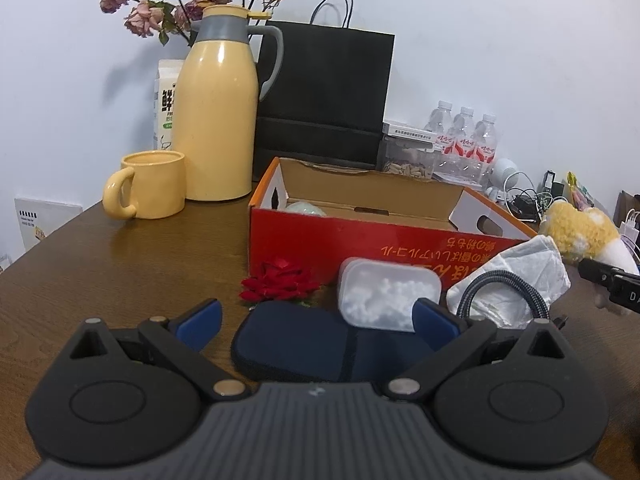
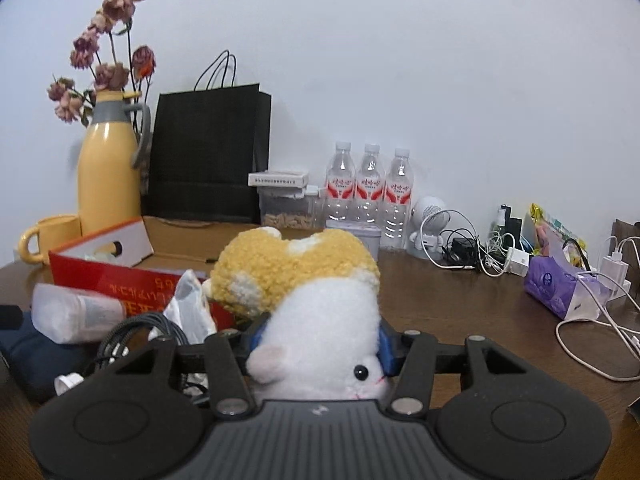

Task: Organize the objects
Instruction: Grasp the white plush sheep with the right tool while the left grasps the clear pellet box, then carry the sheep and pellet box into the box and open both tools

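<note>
Up front in the left wrist view, the left gripper (image 1: 318,320) stands with its blue pads wide apart and nothing pressed between them. Just past them a dark blue pouch (image 1: 304,344) lies flat on the brown tabletop (image 1: 120,248). A translucent lidded box (image 1: 386,296) holding white bits rests tilted on the pouch's far edge, and a red artificial rose (image 1: 278,282) lies just beside the pouch. A grey braided cable (image 1: 500,292) loops over a crumpled white wrapper (image 1: 532,264) to the right. Behind these sits an open red cardboard box (image 1: 360,236) with a pale round thing inside near its left end. Farther back stand a yellow mug (image 1: 150,184), a yellow thermos jug (image 1: 218,120), a black paper bag (image 1: 324,100) and three water bottles (image 1: 466,140). At the right edge the plush toy (image 1: 580,232) shows beside part of the other gripper.

Seen from the right wrist view, the right gripper (image 2: 320,344) is closed on the plush toy (image 2: 320,312), its blue pads pressing the white body from both sides; the toy's yellow part points away from the camera and its face lies toward the camera. The red box (image 2: 120,276) is to the left behind it, with the cable (image 2: 136,332) and pouch (image 2: 32,352) nearer. White chargers and cords (image 2: 480,256) and a purple tissue pack (image 2: 560,288) lie to the right.
</note>
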